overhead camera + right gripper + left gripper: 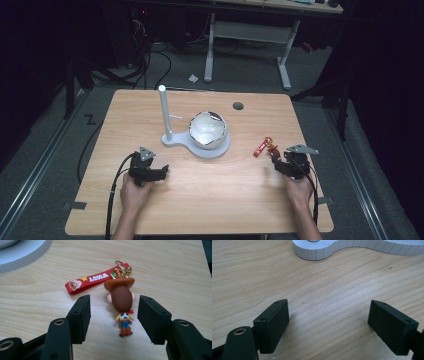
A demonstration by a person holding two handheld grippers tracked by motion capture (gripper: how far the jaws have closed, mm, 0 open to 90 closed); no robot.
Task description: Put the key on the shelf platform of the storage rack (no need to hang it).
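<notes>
A small cowboy-figure keychain (pixel 121 300) lies on the wooden table (pixel 37 315), its brown hat away from me and its boots toward me. Its red strap (pixel 90 280), printed "WOODY", and a gold ring trail off beyond the hat. My right gripper (pixel 114 300) is open with the figure between its jaws, and a gap shows on both sides. In the high view the keychain (pixel 265 146) is at the table's right, just ahead of my right gripper (pixel 276 159). My left gripper (pixel 162 171) rests open at the front left, with bare wood between its jaws (pixel 328 302).
A white stand (pixel 200 145) sits mid-table with an upright white post (pixel 165 115) and a shiny round ball (pixel 208 129) on its base. Its ribbed base edge (pixel 322 252) lies ahead of my left gripper. A cable hole (pixel 238 106) is near the far edge.
</notes>
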